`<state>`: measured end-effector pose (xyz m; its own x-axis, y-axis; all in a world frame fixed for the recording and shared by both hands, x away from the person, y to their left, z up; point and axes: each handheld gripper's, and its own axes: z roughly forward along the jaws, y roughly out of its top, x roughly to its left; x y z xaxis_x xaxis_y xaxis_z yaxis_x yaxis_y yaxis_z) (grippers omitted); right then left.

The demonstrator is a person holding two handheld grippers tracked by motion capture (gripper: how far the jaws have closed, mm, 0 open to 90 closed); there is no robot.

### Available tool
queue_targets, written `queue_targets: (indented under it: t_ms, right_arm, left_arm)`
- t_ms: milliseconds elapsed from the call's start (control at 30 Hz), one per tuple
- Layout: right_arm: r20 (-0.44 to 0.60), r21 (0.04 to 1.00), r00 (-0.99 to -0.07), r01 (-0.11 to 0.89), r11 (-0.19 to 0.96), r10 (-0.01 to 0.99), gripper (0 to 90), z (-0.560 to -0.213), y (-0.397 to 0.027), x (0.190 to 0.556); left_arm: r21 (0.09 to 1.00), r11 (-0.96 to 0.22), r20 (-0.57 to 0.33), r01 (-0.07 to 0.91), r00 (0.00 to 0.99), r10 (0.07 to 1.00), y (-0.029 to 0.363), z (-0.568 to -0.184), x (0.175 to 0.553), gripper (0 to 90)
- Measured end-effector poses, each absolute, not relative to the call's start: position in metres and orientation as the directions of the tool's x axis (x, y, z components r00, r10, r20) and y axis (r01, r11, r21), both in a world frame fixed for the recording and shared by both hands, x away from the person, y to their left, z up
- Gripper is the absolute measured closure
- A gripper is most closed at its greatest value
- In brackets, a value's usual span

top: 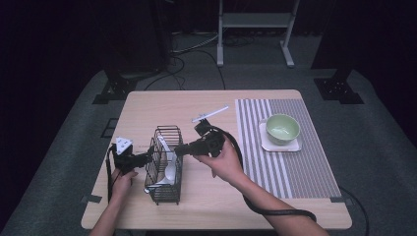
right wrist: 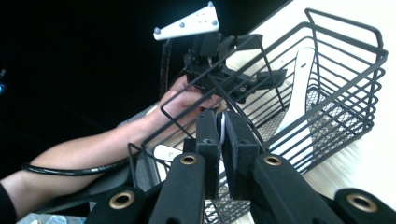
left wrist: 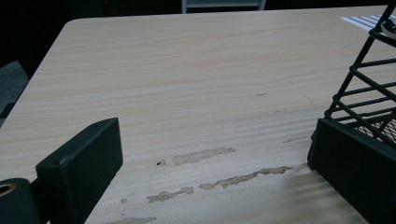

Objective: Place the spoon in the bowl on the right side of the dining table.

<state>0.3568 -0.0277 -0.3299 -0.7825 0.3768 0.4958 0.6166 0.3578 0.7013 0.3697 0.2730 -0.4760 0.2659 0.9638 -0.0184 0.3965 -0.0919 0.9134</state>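
The wire basket stands upright on the wooden counter, left of centre and near the person's edge. Two white spoons lie inside it: one spoon rests with its bowl low in the basket, and its handle leans up toward the far end.

The right gripper reaches in from the right, over the basket's long right-hand rim. In the right gripper view its fingers stand together, clamped on a thin white spoon handle that shows as a narrow strip between the pads, just above the basket's rim wires.

The left gripper sits at the basket's left side, low over the counter. In the left gripper view its fingers stand wide apart, and the right-hand one lies against the basket's lower corner; bare counter shows between them.

A striped placemat covers the counter's right part. On it, a green bowl sits on a white square plate. A white stick lies on the counter beyond the basket.
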Motion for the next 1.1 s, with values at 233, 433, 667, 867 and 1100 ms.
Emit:
queue_targets:
  t_ms: [233,433,667,867,1100]
  right_arm:
    - [0.542,0.701,-0.762,0.643,0.309,0.354,85.4,-0.326,-0.034,0.359]
    - [0.576,0.696,-0.745,0.663,0.276,0.338,85.4,-0.322,-0.039,0.360]
    - [0.610,0.695,-0.729,0.681,0.233,0.310,85.4,-0.314,-0.047,0.360]
    - [0.623,0.694,-0.724,0.686,0.216,0.296,85.4,-0.308,-0.051,0.359]
    - [0.634,0.696,-0.720,0.690,0.197,0.282,85.4,-0.301,-0.059,0.358]
  left_arm:
    - [0.914,-0.092,-0.018,0.396,0.266,0.964,0.273,-0.476,0.370,1.6]
    - [0.914,-0.092,-0.019,0.396,0.266,0.964,0.273,-0.476,0.370,1.6]
    - [0.914,-0.092,-0.018,0.396,0.266,0.964,0.273,-0.476,0.370,1.6]
    - [0.914,-0.093,-0.018,0.396,0.267,0.964,0.273,-0.476,0.370,1.6]
    - [0.914,-0.093,-0.017,0.395,0.267,0.964,0.273,-0.476,0.370,1.6]
